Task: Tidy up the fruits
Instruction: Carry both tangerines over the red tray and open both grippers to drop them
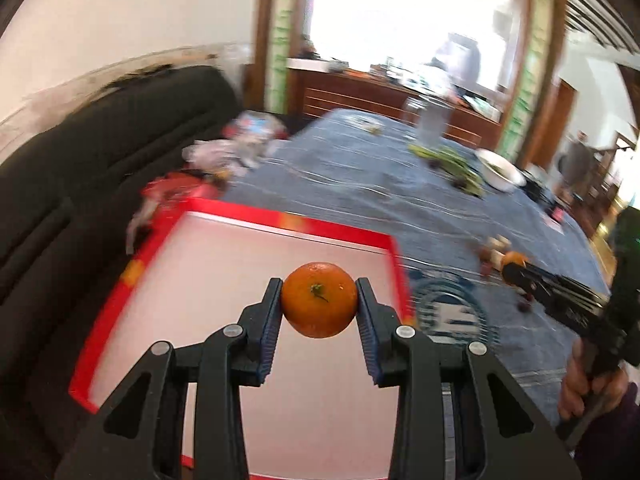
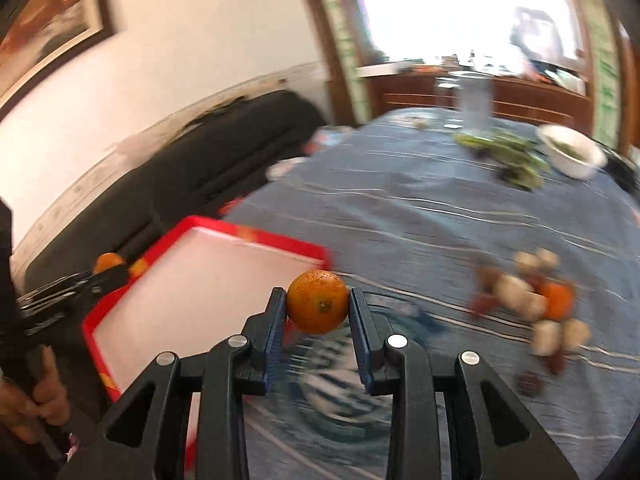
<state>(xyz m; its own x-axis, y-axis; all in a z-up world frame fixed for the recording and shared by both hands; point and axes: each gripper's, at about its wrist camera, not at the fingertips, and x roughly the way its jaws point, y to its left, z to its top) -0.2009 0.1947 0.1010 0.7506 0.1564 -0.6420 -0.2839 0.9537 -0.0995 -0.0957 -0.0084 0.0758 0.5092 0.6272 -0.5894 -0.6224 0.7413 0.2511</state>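
My left gripper (image 1: 319, 298) is shut on a small orange (image 1: 319, 300), held in the air over the white floor of a red-rimmed box (image 1: 256, 214). My right gripper (image 2: 318, 303) is shut on a second orange (image 2: 318, 302), hanging above the blue tablecloth just right of the box's red rim (image 2: 256, 236). In the left wrist view the right gripper (image 1: 516, 270) with its orange shows at the right edge. In the right wrist view the left gripper (image 2: 106, 270) shows at the left with its orange. A pile of mixed fruit (image 2: 536, 304), with another orange, lies on the cloth to the right.
A black sofa (image 1: 100, 160) runs along the table's left side, close to the box. Farther back on the blue cloth (image 1: 360, 184) lie green vegetables (image 1: 448, 162), a white bowl (image 1: 500, 168), a clear jar (image 1: 434, 116) and crumpled bags (image 1: 224, 152). A person's hand (image 1: 588, 380) grips the right tool.
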